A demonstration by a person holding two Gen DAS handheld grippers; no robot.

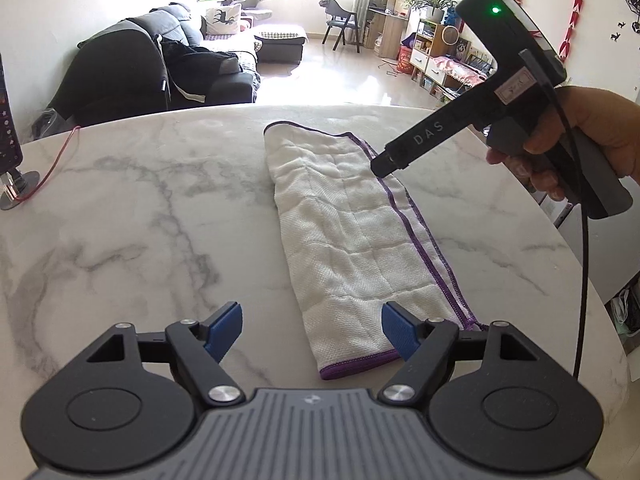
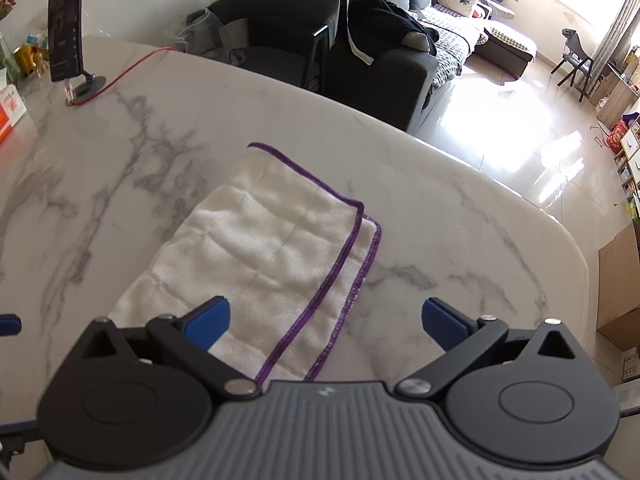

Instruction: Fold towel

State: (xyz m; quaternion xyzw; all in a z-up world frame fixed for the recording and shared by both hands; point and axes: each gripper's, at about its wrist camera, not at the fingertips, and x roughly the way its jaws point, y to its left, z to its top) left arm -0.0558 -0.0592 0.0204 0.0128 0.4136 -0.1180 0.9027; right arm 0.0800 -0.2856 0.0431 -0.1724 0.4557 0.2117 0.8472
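A: What sits at the desk's left edge?

B: A phone on a stand (image 2: 66, 30) stands upright near the far left edge of the marble desk (image 1: 120, 208), with a red cable (image 1: 52, 168) trailing from its base over the far edge.

A: And the left gripper?

B: The left gripper (image 1: 312, 330) hovers at the near edge, its blue-padded fingers (image 1: 226, 330) spread wide and holding nothing. One pad overlaps the towel's near end in the view; contact cannot be told.

A: Where is the towel?

B: The white towel (image 1: 352, 232), edged in purple, lies flat, folded into a long double-layered strip, right of the desk's centre, running from the near edge toward the far edge.

A: And the right gripper?

B: The right gripper (image 2: 326, 322) is above the strip's purple-hemmed side, fingers (image 2: 444, 320) apart and empty. A hand (image 1: 580, 140) holds its handle.
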